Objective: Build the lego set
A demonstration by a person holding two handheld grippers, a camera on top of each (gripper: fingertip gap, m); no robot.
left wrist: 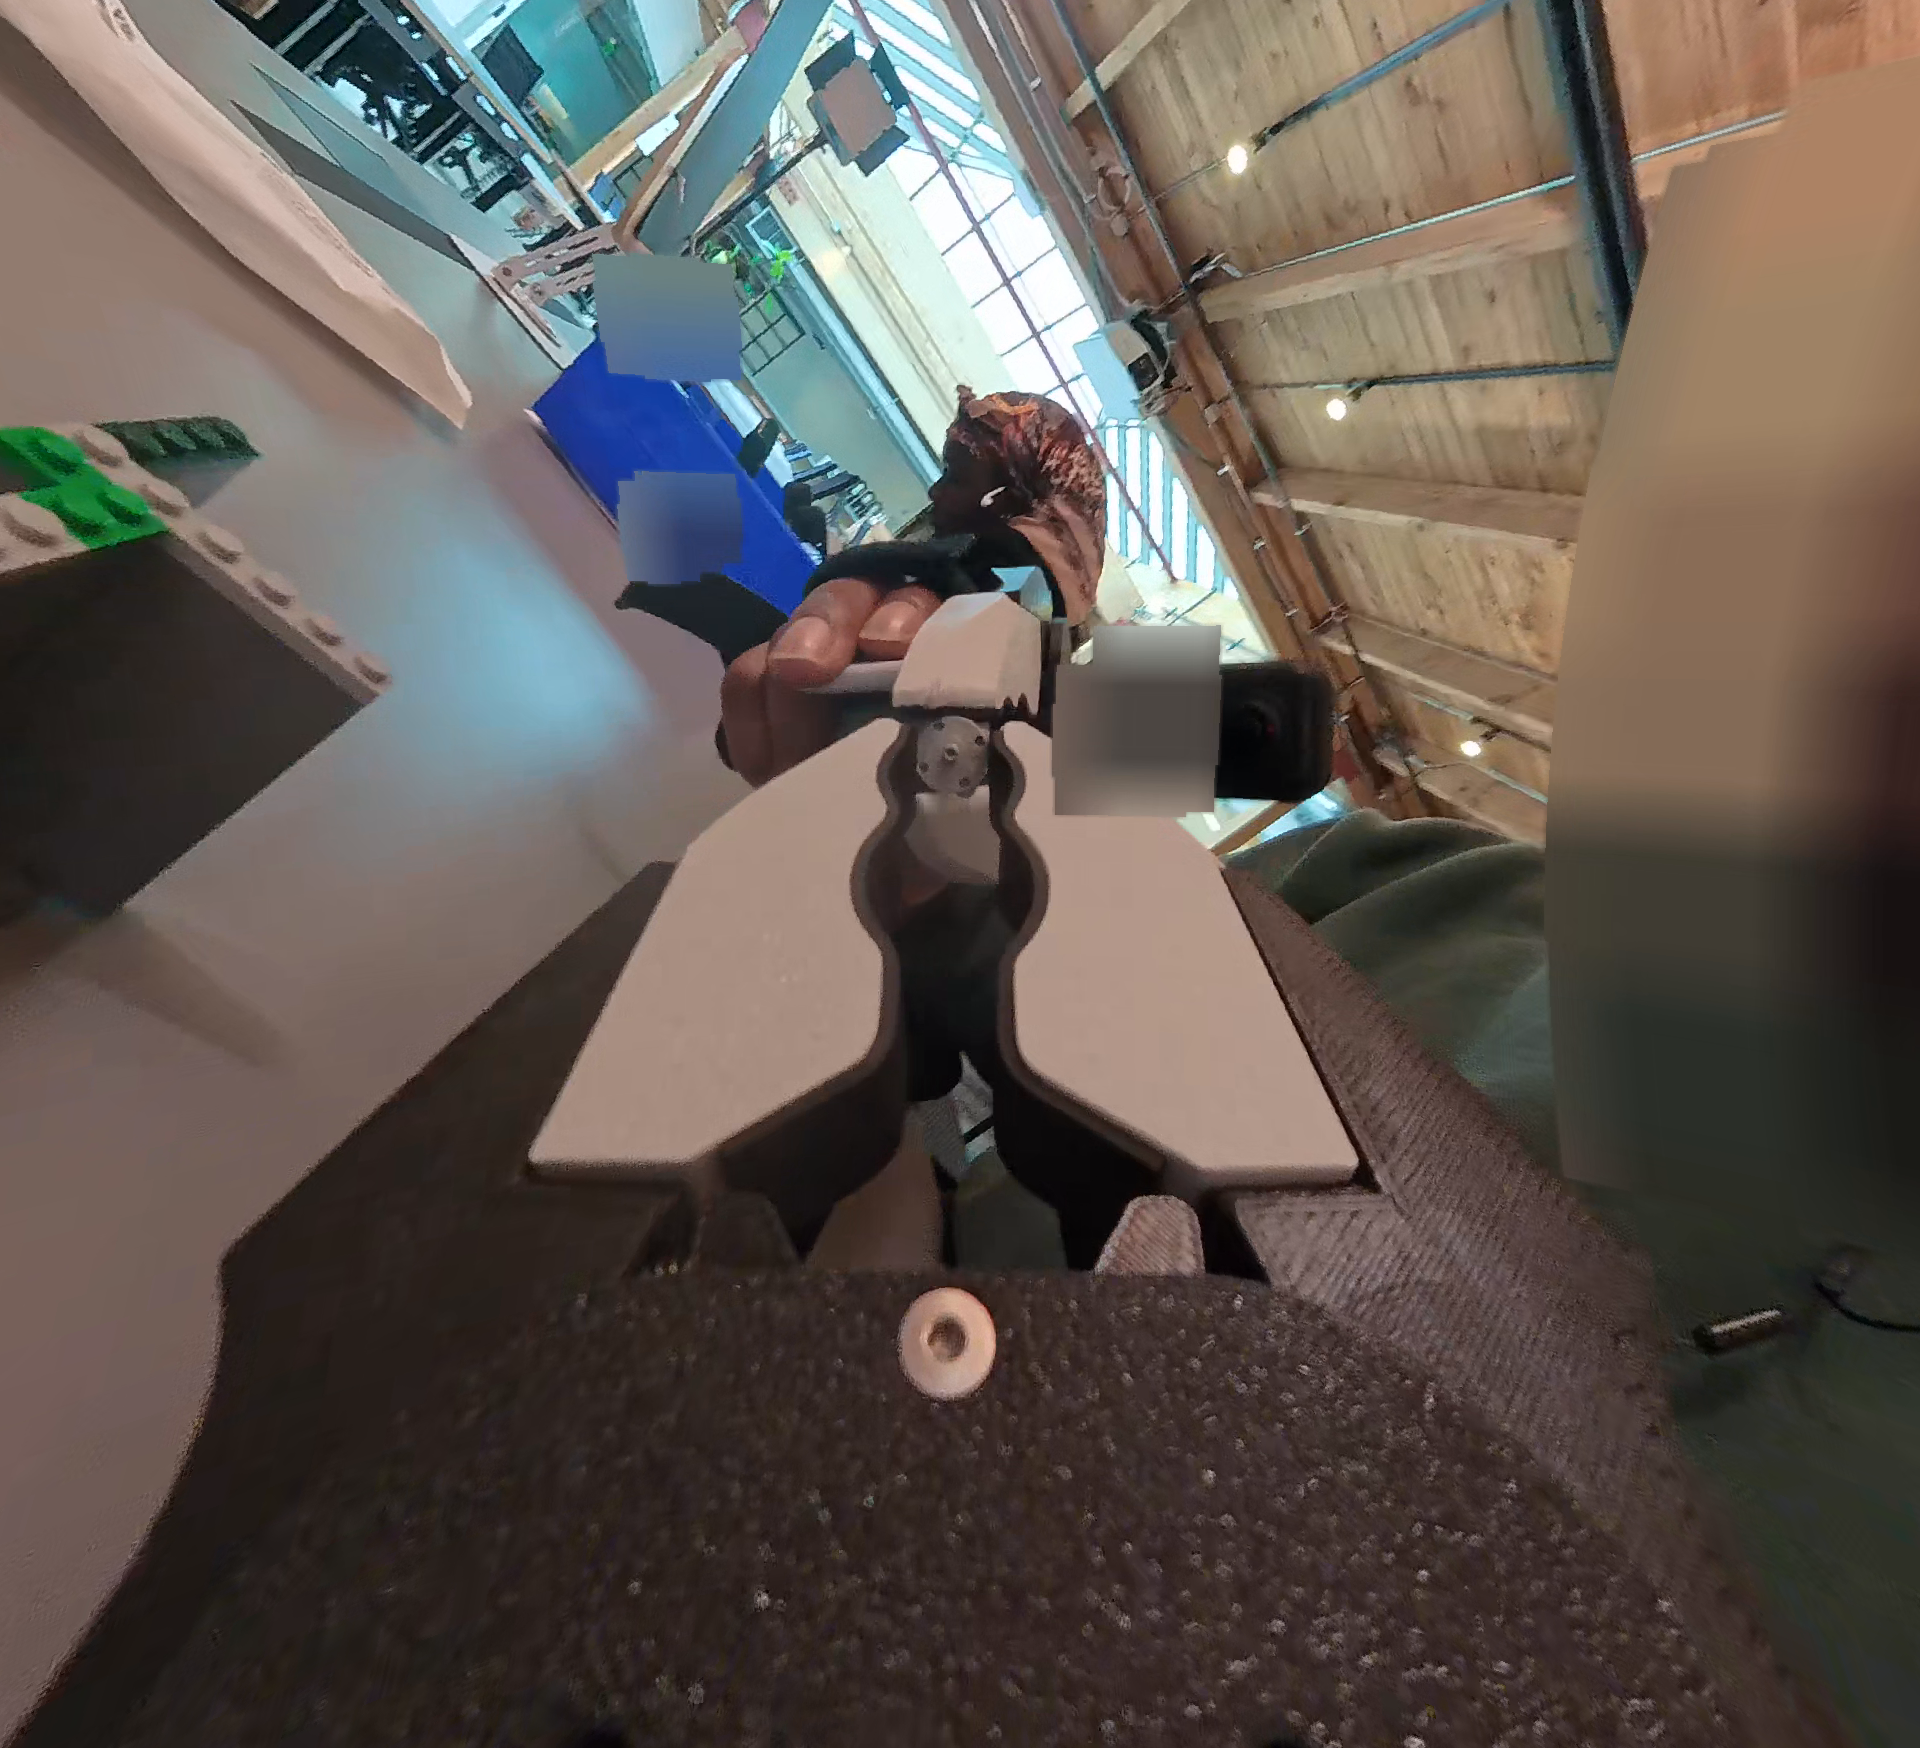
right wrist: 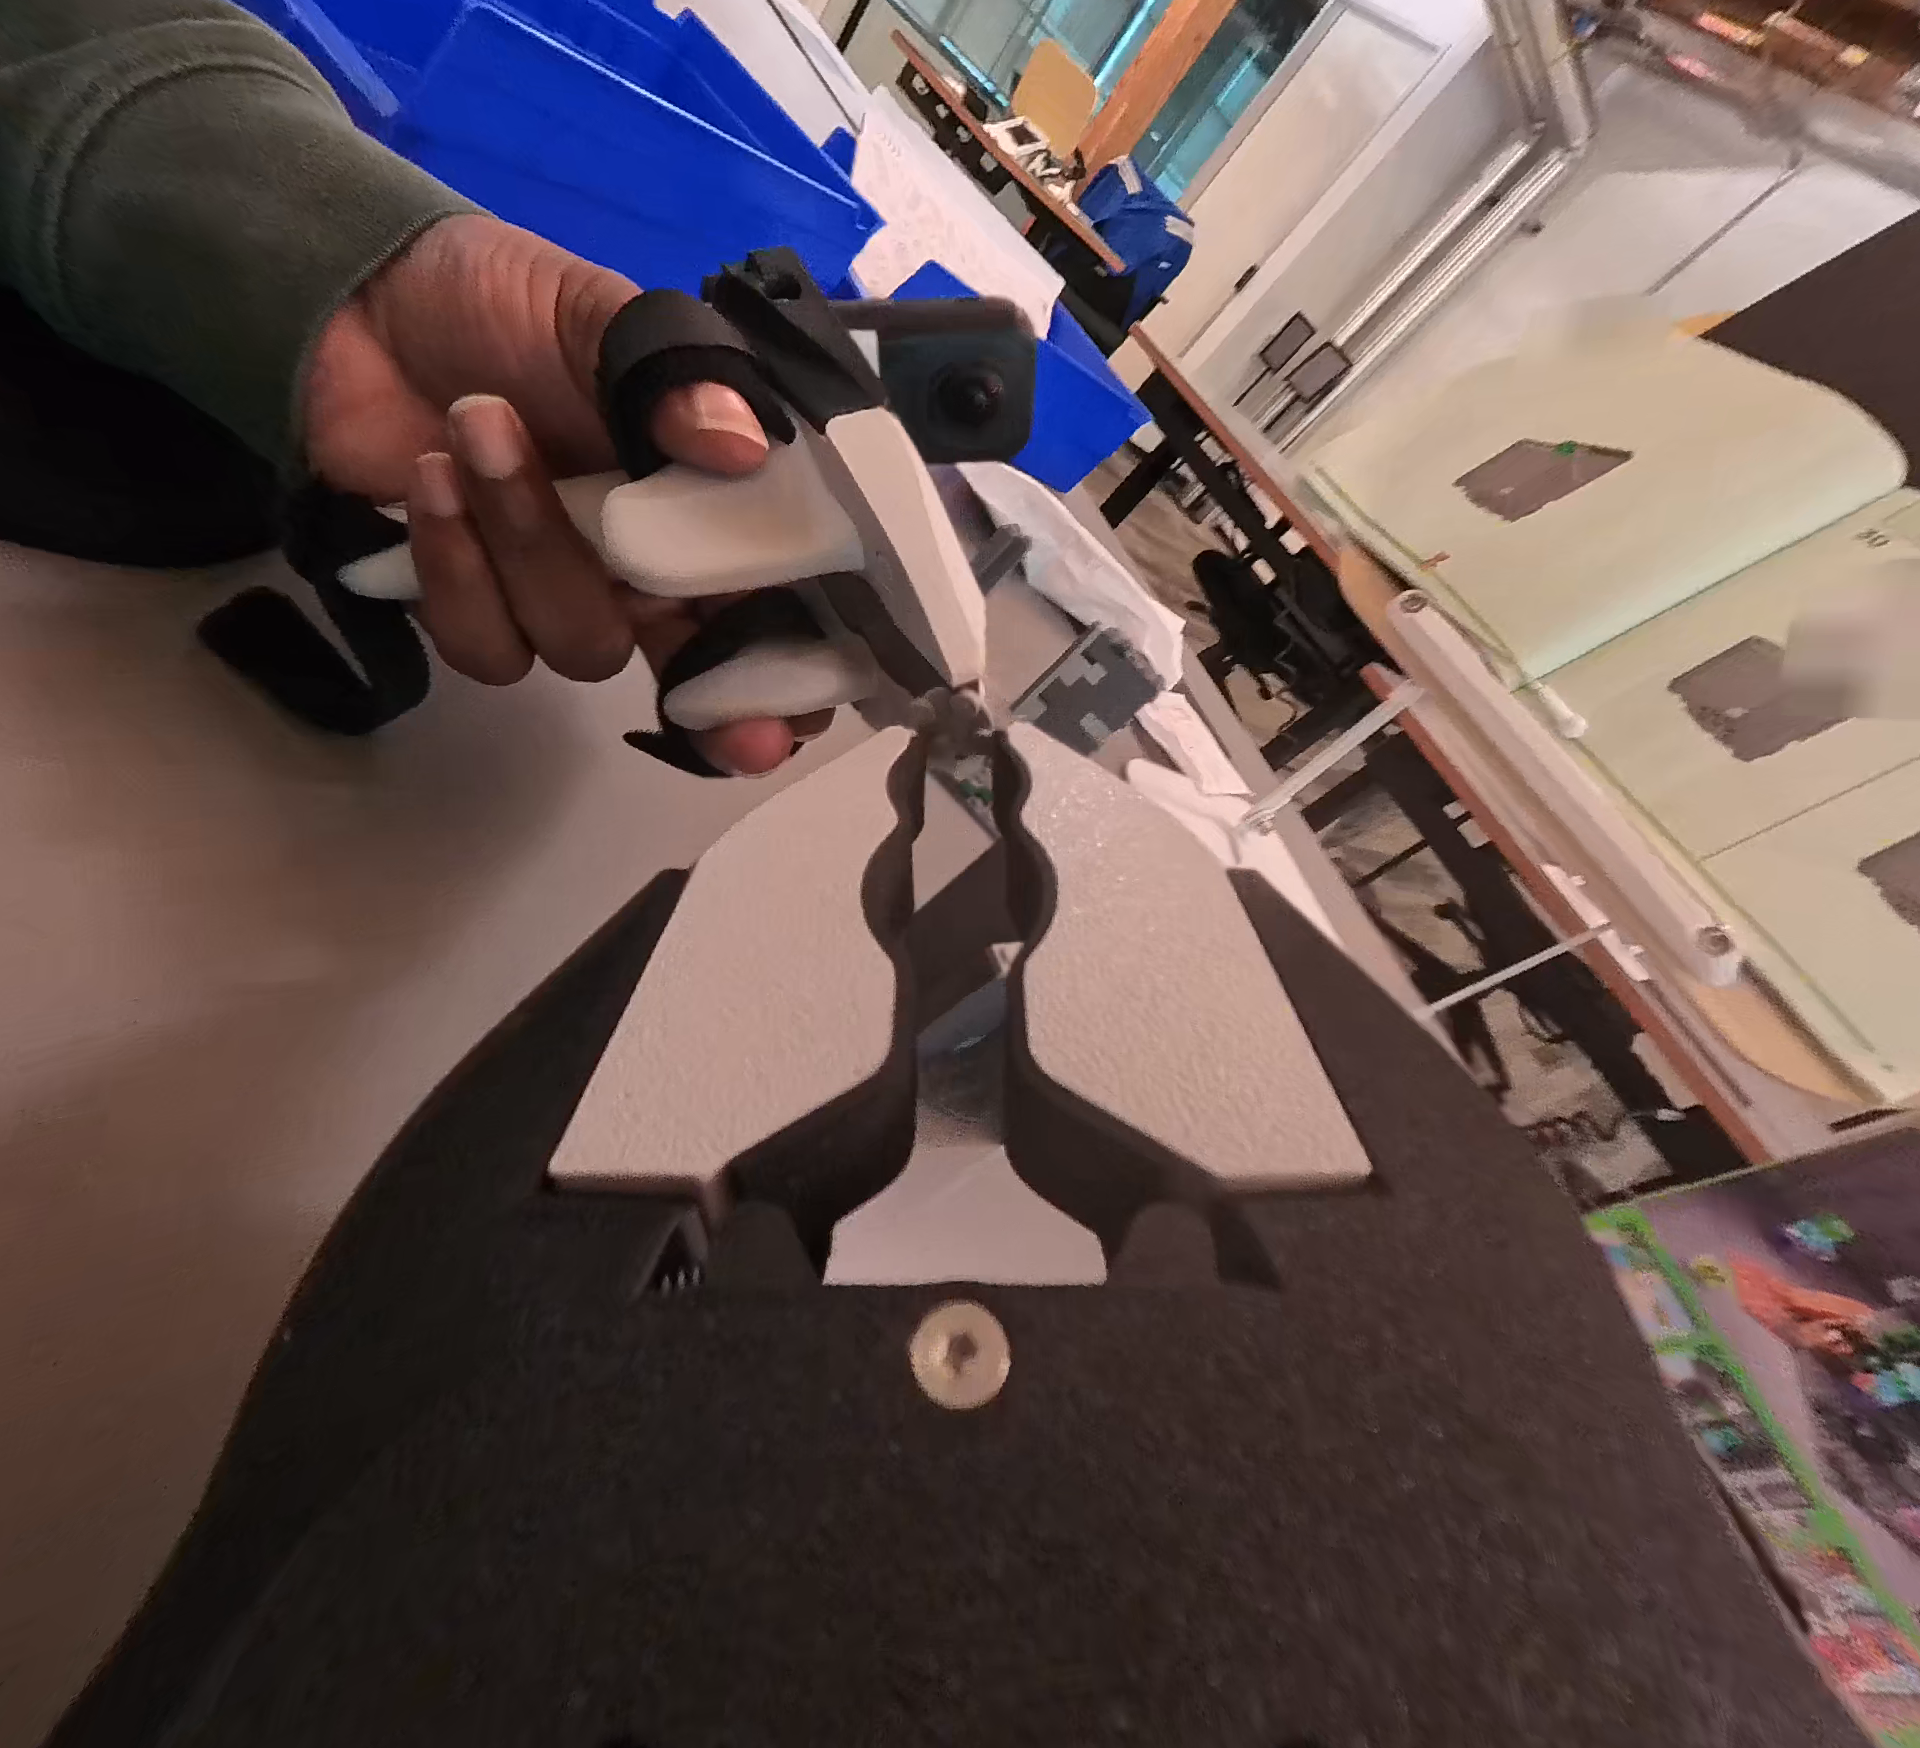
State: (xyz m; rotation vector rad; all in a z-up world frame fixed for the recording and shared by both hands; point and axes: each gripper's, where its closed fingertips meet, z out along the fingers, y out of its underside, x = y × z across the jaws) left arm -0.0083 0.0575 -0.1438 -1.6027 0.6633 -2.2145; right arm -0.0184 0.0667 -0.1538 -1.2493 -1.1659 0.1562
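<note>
My two grippers meet tip to tip above the grey table (right wrist: 208, 919). My left gripper (left wrist: 951, 748) is shut on a small grey round Lego piece (left wrist: 951, 753) with tiny studs. My right gripper (right wrist: 951, 724) is shut on the same small grey piece (right wrist: 943, 711) from the other side. Each is held by a hand: the right one's hand (left wrist: 800, 670) and the left one's hand (right wrist: 499, 472). A grey Lego build with green plates (left wrist: 94, 503) stands on the table at the left; it also shows past the fingertips in the right wrist view (right wrist: 1091, 685).
Blue bins (right wrist: 582, 98) stand on the table behind the hand. An open instruction booklet (right wrist: 1558, 493) fills the right side, and the Lego box (right wrist: 1787, 1407) lies at the lower right. White paper sheets (left wrist: 260, 181) and a dark green plate (left wrist: 182, 436) lie beyond the build. The grippers are tip to tip, or close to it.
</note>
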